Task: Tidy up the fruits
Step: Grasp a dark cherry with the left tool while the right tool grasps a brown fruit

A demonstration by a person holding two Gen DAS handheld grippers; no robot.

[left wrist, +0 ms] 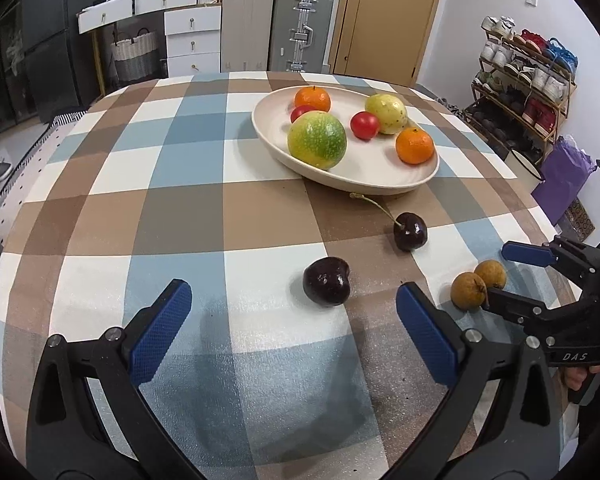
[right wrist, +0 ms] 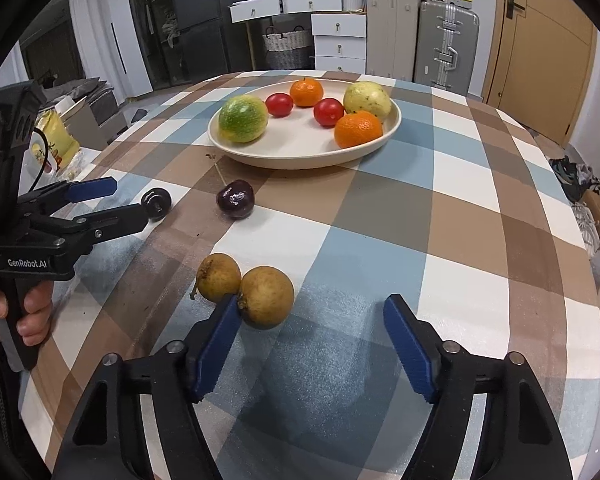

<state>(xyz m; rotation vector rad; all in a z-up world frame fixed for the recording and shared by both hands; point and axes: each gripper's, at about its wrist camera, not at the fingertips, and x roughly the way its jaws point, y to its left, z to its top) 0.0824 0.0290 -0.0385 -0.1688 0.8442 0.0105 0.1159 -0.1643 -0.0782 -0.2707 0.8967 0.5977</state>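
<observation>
Brown longans [right wrist: 246, 288] are sitting touching on the checked tablecloth [right wrist: 440, 208], near side of the plate [right wrist: 304, 152], right gripper [right wrist: 312, 344] gaping, left pad touching one. Two dark cherries [left wrist: 327, 280] are lying between; left gripper [left wrist: 294, 332] is hanging wide, empty.

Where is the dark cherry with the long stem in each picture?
Left wrist view: the dark cherry with the long stem sits right of centre, just below the cream oval plate.
Right wrist view: the same cherry sits left of centre, below the plate's left end.
Shared landmark: the big green-yellow round fruit on the plate.
</observation>
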